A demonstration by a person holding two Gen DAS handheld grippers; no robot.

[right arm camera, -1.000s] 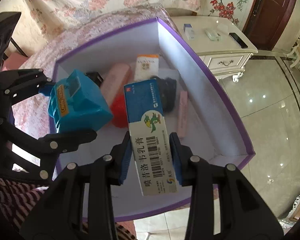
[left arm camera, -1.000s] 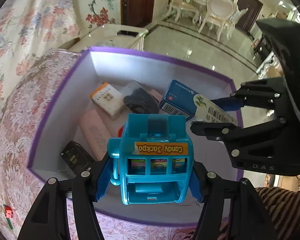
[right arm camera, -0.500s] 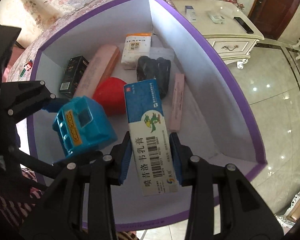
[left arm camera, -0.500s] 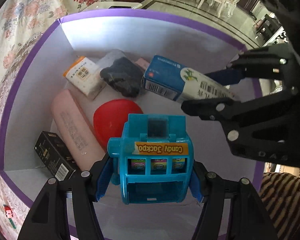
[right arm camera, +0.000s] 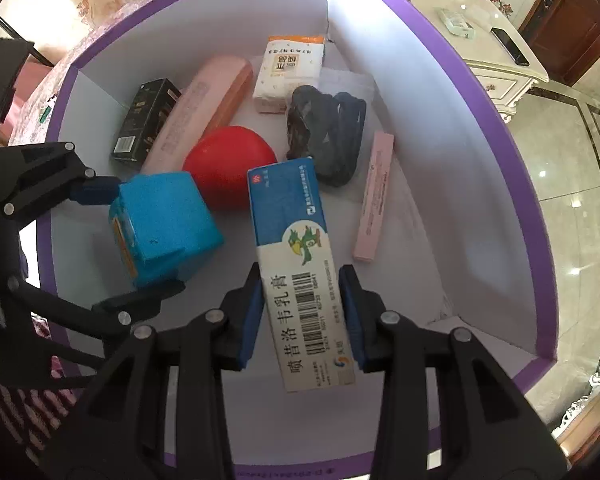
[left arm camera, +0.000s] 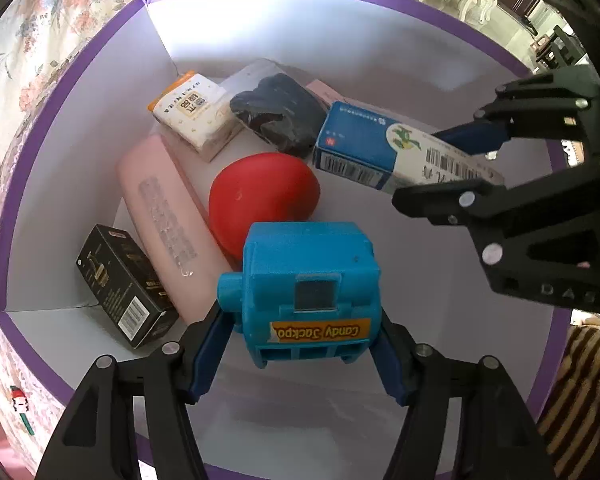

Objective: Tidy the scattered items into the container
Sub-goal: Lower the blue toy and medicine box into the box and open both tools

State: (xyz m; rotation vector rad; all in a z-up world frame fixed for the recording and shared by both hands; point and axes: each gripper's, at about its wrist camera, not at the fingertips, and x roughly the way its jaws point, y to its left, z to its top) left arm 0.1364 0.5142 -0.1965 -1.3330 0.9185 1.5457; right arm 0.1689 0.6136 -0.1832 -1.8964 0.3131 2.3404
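Left wrist view shows my left gripper (left arm camera: 300,344) with its jaws spread wider than the blue candy toy (left arm camera: 310,284), which sits between them inside the purple box (left arm camera: 80,64); whether they touch it I cannot tell. It looks like light, stiff, slick plastic, best taken by its flat sides. My right gripper (right arm camera: 302,312) has its jaws closed on the blue-and-white carton (right arm camera: 296,256) near its barcode end: light card, crushable. Its long axis runs straight ahead from the jaws, down into the box
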